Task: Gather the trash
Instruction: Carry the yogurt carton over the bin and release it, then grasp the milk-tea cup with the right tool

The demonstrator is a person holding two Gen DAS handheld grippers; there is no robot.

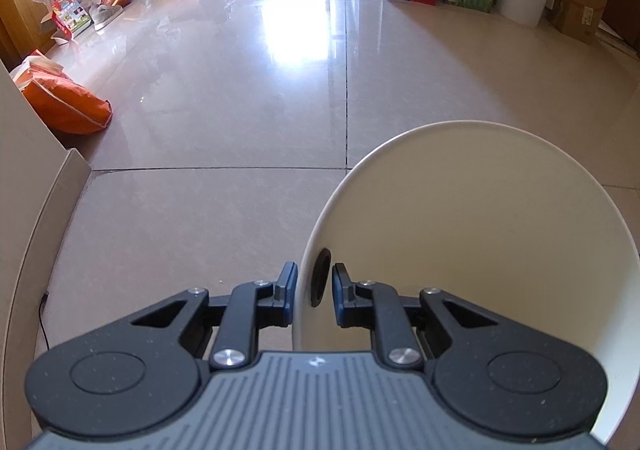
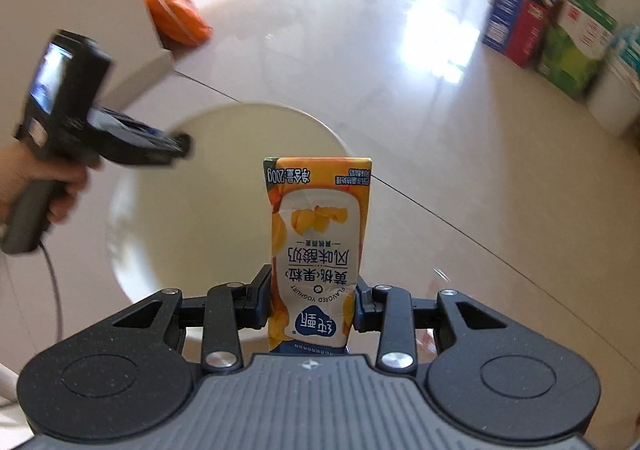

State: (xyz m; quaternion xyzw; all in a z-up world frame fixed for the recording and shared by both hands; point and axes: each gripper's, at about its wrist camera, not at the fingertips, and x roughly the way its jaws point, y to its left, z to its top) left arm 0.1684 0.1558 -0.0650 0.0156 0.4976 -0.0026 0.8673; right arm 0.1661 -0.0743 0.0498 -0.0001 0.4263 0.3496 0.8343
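Yoghurt carton in the grip, ready to go into the bin

The right gripper [image 2: 312, 300] has its jaws closed partway on a yellow-peach yoghurt carton [image 2: 318, 250], held just above the white bin [image 2: 132, 250]; the left gripper [image 1: 313, 290] pinches the bin's rim nearly shut. Next, I judge: bring the carton over the opening and release.

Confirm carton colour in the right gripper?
Orange-yellow with a white label panel and black print: the carton, clearest in the right wrist view.
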